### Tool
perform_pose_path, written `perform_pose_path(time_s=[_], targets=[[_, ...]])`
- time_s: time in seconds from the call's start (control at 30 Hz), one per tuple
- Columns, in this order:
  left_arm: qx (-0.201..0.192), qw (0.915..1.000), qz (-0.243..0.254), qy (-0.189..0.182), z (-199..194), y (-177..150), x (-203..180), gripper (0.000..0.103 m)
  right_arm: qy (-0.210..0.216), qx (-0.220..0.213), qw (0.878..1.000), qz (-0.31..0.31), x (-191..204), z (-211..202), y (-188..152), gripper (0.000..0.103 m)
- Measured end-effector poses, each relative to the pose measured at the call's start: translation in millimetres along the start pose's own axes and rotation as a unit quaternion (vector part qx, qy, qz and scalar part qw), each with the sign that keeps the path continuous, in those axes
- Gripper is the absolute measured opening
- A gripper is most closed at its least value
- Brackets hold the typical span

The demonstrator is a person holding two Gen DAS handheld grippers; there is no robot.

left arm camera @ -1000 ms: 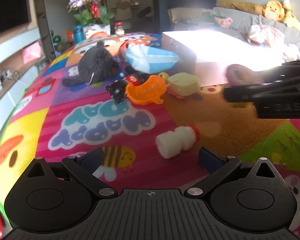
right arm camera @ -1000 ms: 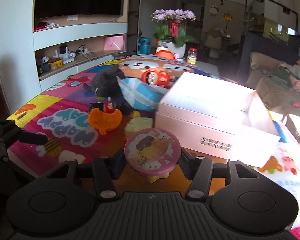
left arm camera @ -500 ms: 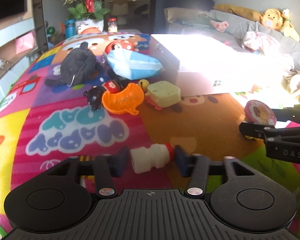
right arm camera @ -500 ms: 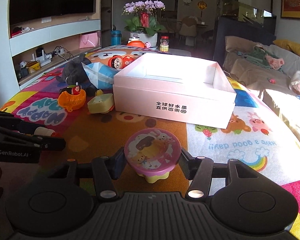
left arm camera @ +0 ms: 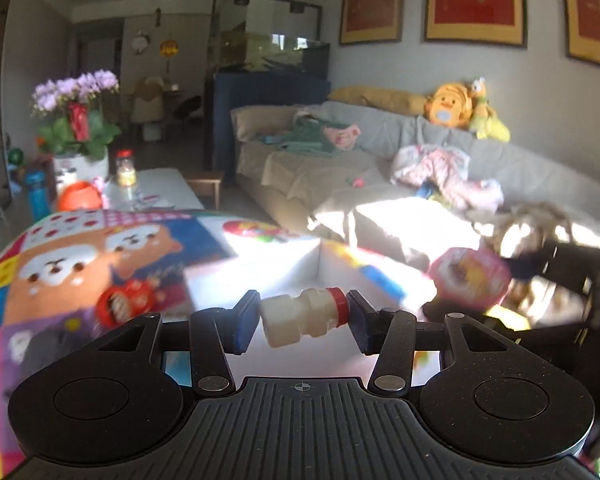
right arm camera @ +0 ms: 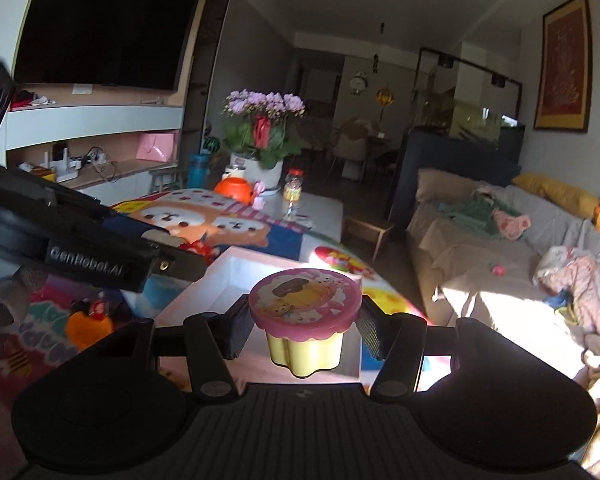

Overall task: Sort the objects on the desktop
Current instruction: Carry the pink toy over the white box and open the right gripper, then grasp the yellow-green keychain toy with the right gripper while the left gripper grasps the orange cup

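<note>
Small white bottle, red cap, lying sideways, raised above white box. Pink-lidded yellow cup upright, also above box.

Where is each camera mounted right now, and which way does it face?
Left wrist: sits on the left hand-held gripper, looking along its fingers over the white box toward the sofa; its fingers clamp a small bottle.
Right wrist: sits on the right hand-held gripper, facing the flowers and TV wall; its fingers clamp a pink-lidded cup.
Shared: the box, flowers, sofa, and each other's gripper.
</note>
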State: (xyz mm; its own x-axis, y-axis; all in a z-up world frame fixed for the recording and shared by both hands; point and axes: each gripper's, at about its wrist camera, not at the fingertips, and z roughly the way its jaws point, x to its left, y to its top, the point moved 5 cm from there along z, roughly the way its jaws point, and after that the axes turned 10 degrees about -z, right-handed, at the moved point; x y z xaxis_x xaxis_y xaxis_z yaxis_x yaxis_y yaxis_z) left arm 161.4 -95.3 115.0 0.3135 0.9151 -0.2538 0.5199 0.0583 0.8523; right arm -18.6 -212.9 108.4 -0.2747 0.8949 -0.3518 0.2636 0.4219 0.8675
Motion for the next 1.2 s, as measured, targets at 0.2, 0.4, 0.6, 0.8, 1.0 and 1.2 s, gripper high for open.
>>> perform_pose_path(time_s=[0.2,0.4,0.6,0.8,1.0,1.2], targets=[[-0.022,0.9976,-0.058,0.031,0,27,53,0.092,-0.016,-0.003,1.000,0.006,5,44,8,0.074],[-0.035,0.9840,-0.051,0.167,-40,-43,120,0.095,0.078,0.000,0.995,-0.067,78,19,-19,0.075],[-0.028,0.9693,-0.143,0.198,-71,-95,164,0.095,0.155,0.048,0.985,-0.060,132,46,-22,0.075],[-0.010,0.9669,-0.169,0.191,-81,-116,170,0.095,0.161,0.109,0.980,-0.040,162,87,-32,0.057],[0.005,0.9752,-0.137,0.173,-76,-127,156,0.096,0.163,0.097,0.981,-0.042,153,68,-31,0.039],[0.021,0.9841,-0.105,0.142,-63,-132,129,0.096,0.138,0.079,0.987,-0.029,94,13,-22,0.039]])
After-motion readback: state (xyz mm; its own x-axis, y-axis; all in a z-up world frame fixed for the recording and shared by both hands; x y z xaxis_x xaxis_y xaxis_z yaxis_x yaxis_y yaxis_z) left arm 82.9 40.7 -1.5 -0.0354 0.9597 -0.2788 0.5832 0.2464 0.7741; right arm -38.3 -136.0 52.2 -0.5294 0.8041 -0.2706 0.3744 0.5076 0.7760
